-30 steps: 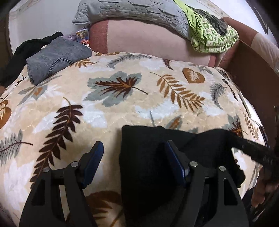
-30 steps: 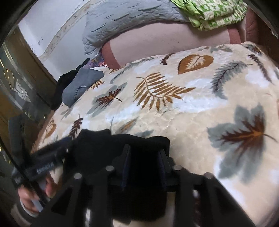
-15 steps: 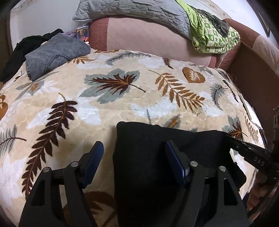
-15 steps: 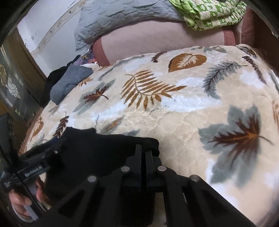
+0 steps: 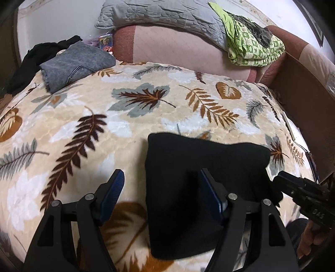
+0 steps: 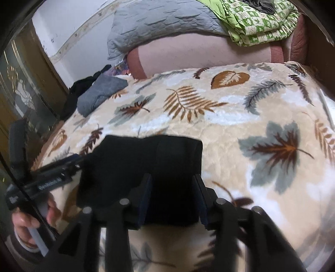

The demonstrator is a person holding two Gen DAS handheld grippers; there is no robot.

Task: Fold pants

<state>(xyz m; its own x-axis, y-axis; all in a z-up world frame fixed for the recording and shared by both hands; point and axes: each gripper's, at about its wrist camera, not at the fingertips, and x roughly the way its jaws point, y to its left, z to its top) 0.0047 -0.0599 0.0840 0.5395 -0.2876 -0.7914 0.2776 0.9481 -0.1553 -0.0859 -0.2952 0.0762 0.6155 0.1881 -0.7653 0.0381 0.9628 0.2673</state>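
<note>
The black pants (image 5: 194,177) lie folded into a compact block on the leaf-patterned blanket (image 5: 125,117), near the bed's front edge. My left gripper (image 5: 161,188) is open; its right finger rests over the pants' left part and its left finger is over bare blanket. The pants also show in the right wrist view (image 6: 146,165). My right gripper (image 6: 172,198) is open, its fingers straddling the pants' right end. The right gripper shows at the far right of the left wrist view (image 5: 301,194).
Folded grey jeans (image 5: 73,64) and a black garment (image 5: 37,56) lie at the blanket's far left. A grey quilt (image 5: 163,18) and green patterned bedding (image 5: 253,48) sit on the pink headboard cushion (image 5: 173,48). A brown box wall (image 5: 303,108) stands at the right.
My right gripper was shut on the pants half a second ago and has opened. The pants have settled flat on the blanket. My left gripper has stayed open.
</note>
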